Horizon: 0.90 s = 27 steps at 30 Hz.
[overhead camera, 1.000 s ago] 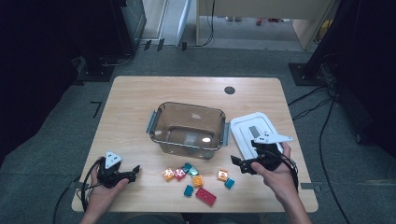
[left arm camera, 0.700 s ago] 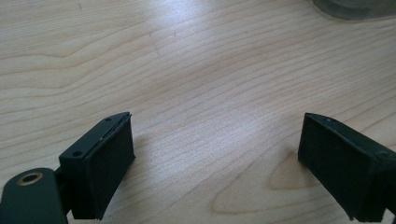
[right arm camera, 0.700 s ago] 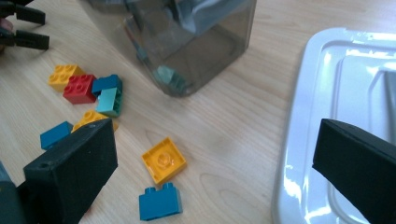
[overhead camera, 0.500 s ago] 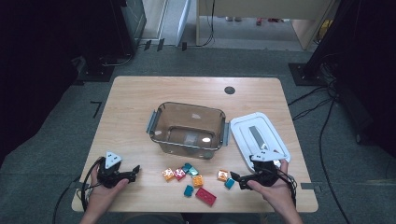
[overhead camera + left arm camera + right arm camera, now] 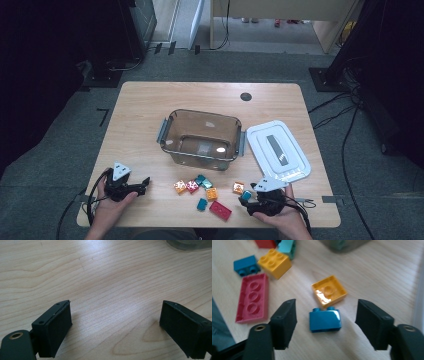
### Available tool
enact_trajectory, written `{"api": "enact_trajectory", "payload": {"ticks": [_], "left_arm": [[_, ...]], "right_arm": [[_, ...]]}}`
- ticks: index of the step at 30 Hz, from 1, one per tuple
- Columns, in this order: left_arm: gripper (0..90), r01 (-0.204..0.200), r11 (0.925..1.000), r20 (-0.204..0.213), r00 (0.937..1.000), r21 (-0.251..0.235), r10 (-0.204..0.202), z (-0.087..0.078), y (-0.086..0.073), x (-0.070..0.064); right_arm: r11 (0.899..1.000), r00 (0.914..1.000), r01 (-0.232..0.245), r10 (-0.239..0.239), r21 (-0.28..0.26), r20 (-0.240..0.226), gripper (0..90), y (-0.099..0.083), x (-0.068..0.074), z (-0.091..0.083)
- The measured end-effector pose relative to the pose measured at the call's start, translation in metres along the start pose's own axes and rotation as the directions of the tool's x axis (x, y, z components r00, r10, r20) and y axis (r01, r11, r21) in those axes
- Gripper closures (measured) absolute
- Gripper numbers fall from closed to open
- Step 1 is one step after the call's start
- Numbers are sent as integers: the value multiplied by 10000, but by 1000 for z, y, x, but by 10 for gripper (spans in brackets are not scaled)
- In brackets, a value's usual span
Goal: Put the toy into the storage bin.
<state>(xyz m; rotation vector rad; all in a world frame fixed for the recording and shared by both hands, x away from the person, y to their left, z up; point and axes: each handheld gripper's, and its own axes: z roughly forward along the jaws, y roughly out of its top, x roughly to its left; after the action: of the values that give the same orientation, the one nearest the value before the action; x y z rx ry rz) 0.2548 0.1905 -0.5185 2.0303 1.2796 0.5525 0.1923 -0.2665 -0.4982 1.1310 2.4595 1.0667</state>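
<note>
A small blue brick (image 5: 325, 320) lies on the wood between the wide-apart jaws of my right gripper (image 5: 328, 323), untouched by either pad. Just beyond it rests an orange brick (image 5: 329, 291), underside up. From above, the right gripper (image 5: 248, 198) is near the table's front edge and points left at the blue brick (image 5: 246, 195). My left gripper (image 5: 145, 184) rests at the front left, open, pointing right. Its own view has the left gripper (image 5: 115, 330) over bare wood with nothing between the jaws.
A clear brownish bin (image 5: 202, 137) stands mid-table with its white lid (image 5: 277, 150) lying to its right. Several loose bricks lie in front of the bin, among them a red plate (image 5: 252, 297), a yellow brick (image 5: 274, 263) and a teal one (image 5: 202, 204).
My right gripper has come back from beside the lid toward the front edge and now straddles the blue brick. The left gripper has stayed put.
</note>
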Motion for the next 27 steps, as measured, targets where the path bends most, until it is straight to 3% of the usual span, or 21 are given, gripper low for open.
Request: {"api": "enact_trajectory", "payload": {"ticks": [4, 8, 13, 27], "left_arm": [[103, 0, 10000, 0, 10000, -2, 0, 0, 0, 0], [103, 3, 10000, -1, 10000, -2, -3, 0, 0, 0], [103, -4, 10000, 7, 10000, -1, 4, 0, 0, 0], [103, -6, 10000, 7, 10000, 1, 6, 0, 0, 0]], "right_arm": [[9983, 9995, 329, -327, 479, -49, 416, -2, 4, 8], [9972, 9990, 427, -433, 614, 87, 458, -5, 2, 9], [9970, 9985, 520, -529, 565, 152, 594, -7, -2, 7], [9991, 10000, 44, -47, 430, 67, 601, -5, -14, -1]]}}
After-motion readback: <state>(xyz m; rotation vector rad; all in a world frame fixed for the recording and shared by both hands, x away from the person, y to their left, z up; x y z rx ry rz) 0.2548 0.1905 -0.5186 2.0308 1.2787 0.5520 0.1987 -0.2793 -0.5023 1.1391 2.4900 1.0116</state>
